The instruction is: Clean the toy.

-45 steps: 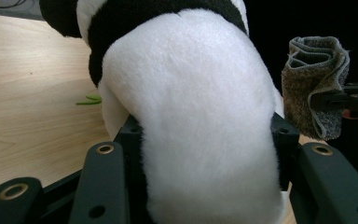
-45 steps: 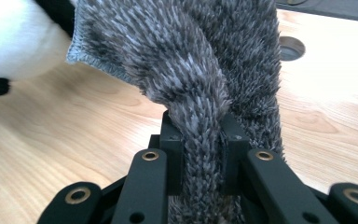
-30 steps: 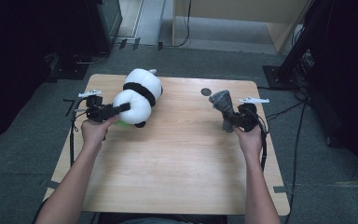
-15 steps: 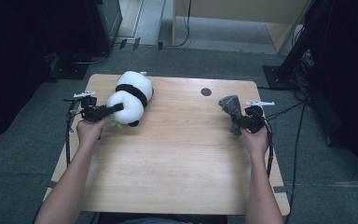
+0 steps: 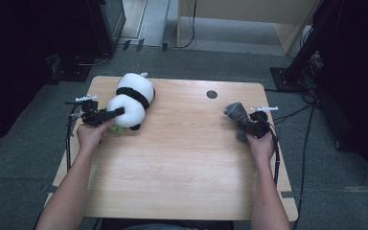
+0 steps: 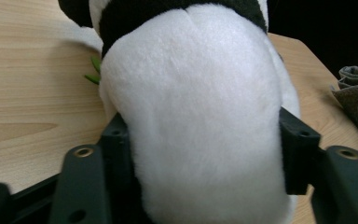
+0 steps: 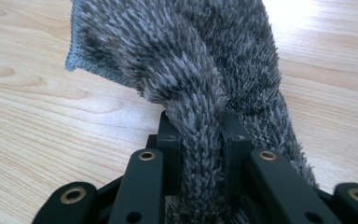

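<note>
A black-and-white plush panda [image 5: 132, 98] lies on the wooden table [image 5: 182, 158] at the left. My left gripper [image 5: 117, 112] comes at it from the left, and its jaws flank the white body [image 6: 196, 116], which bulges between the pads. Those jaws have just been opening, with the panda still between them. At the right, my right gripper [image 5: 246, 122] is shut on a fold of a shaggy grey cloth [image 5: 235, 112]. In the right gripper view [image 7: 198, 126] the cloth [image 7: 191, 46] drapes forward onto the tabletop.
A green leaf piece [image 5: 117, 128] pokes out under the panda. A round dark hole [image 5: 212, 94] sits near the table's far edge. The grey cloth [image 6: 356, 95] shows at the right of the left gripper view. Dark floor and cables surround the table.
The left gripper and panda have shifted a little left and down. The right gripper has sunk with the grey cloth, which now rests lower on the table.
</note>
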Motion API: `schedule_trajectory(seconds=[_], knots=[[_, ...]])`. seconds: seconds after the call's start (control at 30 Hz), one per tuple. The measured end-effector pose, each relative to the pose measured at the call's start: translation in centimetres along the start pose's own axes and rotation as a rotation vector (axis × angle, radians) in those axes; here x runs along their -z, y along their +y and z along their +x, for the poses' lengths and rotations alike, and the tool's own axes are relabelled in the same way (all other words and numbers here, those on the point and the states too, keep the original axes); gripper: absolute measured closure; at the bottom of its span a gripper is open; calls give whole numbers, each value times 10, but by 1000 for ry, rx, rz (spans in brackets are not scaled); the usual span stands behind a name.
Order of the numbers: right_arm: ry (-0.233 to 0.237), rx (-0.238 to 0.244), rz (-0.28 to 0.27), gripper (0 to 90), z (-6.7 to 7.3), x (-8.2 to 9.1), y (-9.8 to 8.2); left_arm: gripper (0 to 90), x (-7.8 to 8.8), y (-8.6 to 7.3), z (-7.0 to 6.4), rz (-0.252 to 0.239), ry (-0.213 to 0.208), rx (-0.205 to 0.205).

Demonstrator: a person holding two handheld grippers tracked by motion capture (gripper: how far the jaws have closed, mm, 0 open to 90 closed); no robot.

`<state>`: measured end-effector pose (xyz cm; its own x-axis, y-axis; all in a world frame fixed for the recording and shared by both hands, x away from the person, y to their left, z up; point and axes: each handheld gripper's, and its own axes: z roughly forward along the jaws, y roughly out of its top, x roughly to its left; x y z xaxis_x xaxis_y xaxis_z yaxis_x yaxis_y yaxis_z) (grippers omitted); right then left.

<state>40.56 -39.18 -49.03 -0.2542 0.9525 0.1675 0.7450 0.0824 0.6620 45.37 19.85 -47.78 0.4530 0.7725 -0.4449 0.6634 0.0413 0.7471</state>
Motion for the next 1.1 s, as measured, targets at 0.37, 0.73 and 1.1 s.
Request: schedule_trajectory(seconds=[0.37, 0.73, 1.1], knots=[[59, 1, 26, 531, 2, -4, 1, 162, 0, 3, -5, 8, 32, -18], [59, 18, 18, 416, 7, 2, 5, 136, 8, 12, -15, 40, 59, -69], [67, 49, -20, 398, 19, 13, 11, 134, 14, 20, -25, 60, 125, -132]])
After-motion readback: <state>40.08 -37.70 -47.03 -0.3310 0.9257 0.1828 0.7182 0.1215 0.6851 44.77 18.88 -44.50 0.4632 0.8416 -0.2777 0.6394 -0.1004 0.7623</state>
